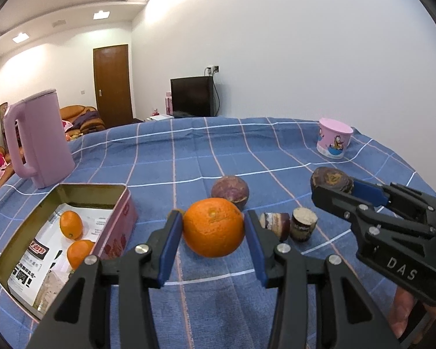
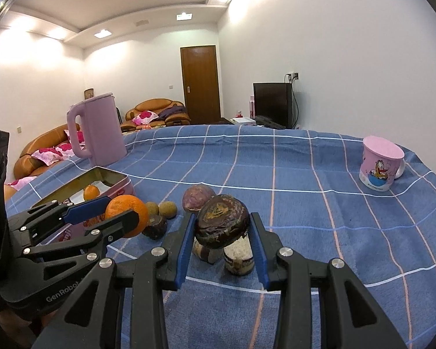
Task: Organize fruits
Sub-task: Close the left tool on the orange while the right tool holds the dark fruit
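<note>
Blue tablecloth (image 1: pixel 218 151) checked with white and pink lines. Bright orange (image 1: pixel 213 227) between blue gripper pads (image 1: pixel 169 244). Dark purple-brown wrinkled passion fruit (image 2: pixel 222 224). Lilac kettle (image 1: pixel 39 141). Pink cartoon-printed mug (image 2: pixel 380 164). Pink tin (image 1: pixel 117 226), gold inside.

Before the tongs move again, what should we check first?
1. Left tongs squeezing the orange: ok.
2. Right tongs squeezing the dark wrinkled fruit: ok.
3. Both fruits lifted off the blue cloth: ok.
4. Room in the tin box, with two small oranges inside: ok.
5. Way to the box clear: ok for the left tongs; cannot tell for the right.
</note>
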Tool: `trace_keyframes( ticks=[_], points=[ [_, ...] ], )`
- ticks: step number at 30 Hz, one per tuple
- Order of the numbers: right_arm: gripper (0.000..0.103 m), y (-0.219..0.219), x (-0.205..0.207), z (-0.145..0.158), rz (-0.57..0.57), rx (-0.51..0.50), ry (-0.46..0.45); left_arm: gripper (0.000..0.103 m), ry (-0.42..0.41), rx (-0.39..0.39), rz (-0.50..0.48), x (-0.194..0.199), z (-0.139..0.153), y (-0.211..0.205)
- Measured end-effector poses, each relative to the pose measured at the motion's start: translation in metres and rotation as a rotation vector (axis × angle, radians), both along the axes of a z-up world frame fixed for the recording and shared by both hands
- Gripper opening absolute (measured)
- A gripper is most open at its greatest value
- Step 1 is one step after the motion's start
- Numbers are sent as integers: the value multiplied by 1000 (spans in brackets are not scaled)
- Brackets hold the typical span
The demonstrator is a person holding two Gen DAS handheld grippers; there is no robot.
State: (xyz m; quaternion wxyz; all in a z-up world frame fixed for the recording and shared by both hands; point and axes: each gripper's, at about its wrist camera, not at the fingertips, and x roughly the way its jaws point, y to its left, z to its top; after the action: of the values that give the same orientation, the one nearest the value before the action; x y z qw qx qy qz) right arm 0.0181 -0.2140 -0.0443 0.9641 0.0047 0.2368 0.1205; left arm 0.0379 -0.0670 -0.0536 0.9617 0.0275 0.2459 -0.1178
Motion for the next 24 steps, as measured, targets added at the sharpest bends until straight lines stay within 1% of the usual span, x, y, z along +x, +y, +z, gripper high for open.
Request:
trace_keyframes(
  ticks=[24],
  points=[
    [39, -2, -13, 5, 9, 9, -74, 46, -67, 0, 22, -9, 6, 0]
  ],
)
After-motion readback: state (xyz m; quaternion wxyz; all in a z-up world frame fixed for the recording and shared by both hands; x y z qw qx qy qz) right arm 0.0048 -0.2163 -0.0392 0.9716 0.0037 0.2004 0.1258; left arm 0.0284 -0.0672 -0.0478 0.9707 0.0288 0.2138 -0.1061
